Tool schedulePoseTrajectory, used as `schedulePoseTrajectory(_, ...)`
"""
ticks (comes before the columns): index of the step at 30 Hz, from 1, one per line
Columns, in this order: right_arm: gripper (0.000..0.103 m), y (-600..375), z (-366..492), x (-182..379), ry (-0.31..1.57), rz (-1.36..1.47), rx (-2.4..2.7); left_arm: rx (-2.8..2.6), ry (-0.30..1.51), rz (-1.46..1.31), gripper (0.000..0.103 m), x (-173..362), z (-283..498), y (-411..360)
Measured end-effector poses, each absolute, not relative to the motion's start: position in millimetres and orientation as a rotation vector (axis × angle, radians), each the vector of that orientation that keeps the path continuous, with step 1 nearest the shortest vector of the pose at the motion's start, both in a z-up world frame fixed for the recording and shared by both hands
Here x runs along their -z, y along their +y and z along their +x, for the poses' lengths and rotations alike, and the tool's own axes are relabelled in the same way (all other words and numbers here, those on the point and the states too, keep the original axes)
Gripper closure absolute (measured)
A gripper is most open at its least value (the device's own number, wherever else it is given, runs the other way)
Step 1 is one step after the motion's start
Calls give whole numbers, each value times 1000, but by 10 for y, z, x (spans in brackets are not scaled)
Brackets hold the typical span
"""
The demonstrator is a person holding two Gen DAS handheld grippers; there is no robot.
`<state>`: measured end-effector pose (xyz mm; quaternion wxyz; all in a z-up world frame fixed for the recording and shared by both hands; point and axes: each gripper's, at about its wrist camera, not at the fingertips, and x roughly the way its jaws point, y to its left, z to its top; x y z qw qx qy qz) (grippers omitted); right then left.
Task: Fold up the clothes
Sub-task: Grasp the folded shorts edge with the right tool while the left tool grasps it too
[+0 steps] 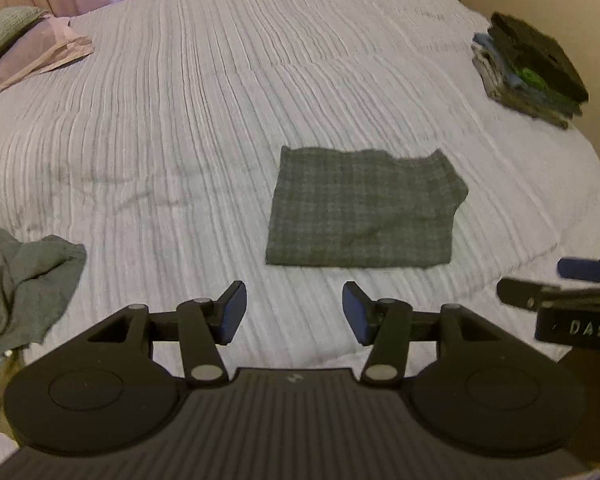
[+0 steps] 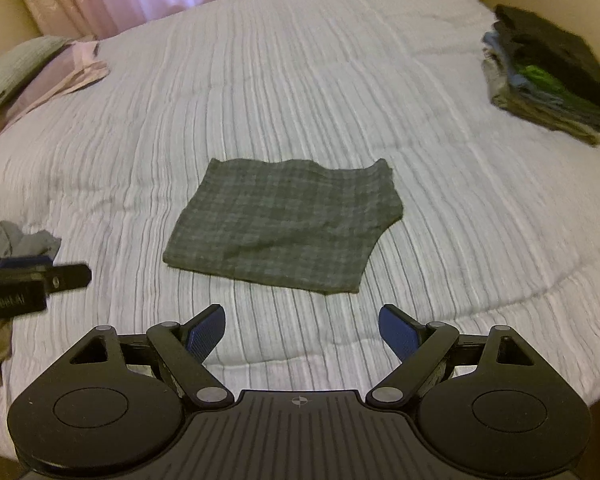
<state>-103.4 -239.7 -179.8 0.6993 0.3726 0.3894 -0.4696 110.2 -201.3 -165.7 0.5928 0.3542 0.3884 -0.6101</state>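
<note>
- Grey plaid cloth is folded into a neat-ish rectangle and lying flat on the ribbed white bedspread, roughly mid-bed and just ahead of both grippers. Looks like it was set in the open middle so there's room to work around it.
- Folded stack of clothes sits way off at the far right edge of the bed, so my guess is that's the "done" pile and the plaid piece is headed there next.
- Crumpled grey garments are bunched at the near left edge, probably the to-do heap.
- Left gripper is held low and level over the bedspread, pointing at the plaid piece. Jaws are spread wide with nothing between them.
- Right gripper is the same deal: wide open, empty, aimed at the near edge of the cloth and not touching it.
- Both grippers sit side by side, near each other.
</note>
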Motion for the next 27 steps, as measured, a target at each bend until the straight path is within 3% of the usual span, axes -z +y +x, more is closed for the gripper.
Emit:
schedulePoseTrajectory(14,17,-3327,-2326,2667,491,1240,815,1312,1104,497,53,2109,1043,-2287)
schedulePoseTrajectory(27,17,-3779,-2403,3482,235,1444,806,1367,1213,455,49,2777,1560,-2951)
